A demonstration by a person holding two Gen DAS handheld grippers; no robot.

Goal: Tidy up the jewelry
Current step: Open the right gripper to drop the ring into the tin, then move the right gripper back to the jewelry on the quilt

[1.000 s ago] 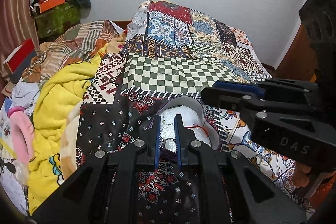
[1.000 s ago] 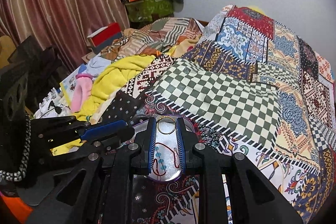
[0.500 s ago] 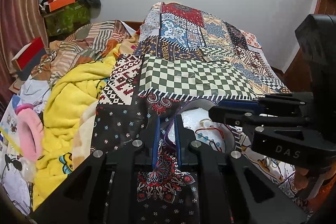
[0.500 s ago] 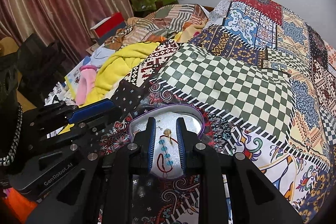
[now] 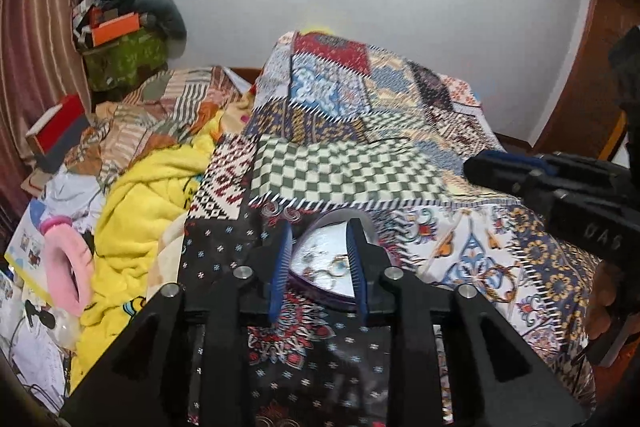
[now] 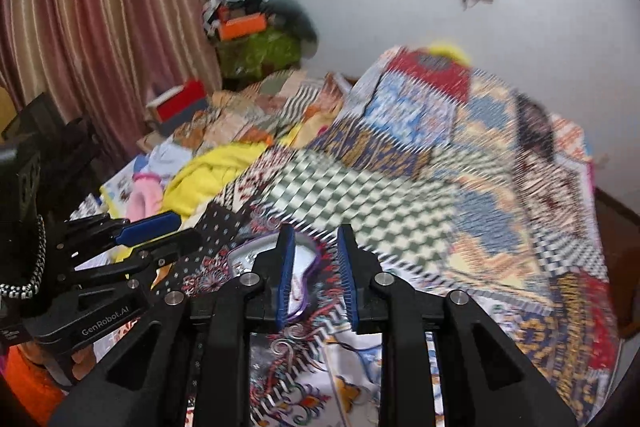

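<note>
Left claw (image 5: 318, 263) nearest, jaws apart, empty, framing purple-rimmed jewelry tray (image 5: 320, 291) on patchwork bedspread (image 5: 360, 179). Tray lining silvery; gold ring (image 5: 339, 263) and small pieces inside, too blurred to count. Right claw (image 6: 314, 275) jaws apart, empty; its view blurred, shows only tray edge (image 6: 256, 251), contents unreadable. One tray. Yellow blanket (image 5: 140, 195) beyond, left.

Jewelry (image 5: 334, 264) lies in a tray (image 5: 320, 287) on the bedspread (image 5: 344, 175).

checkered quilt (image 5: 344, 175) bare, clutter (image 5: 132, 211) left
</note>
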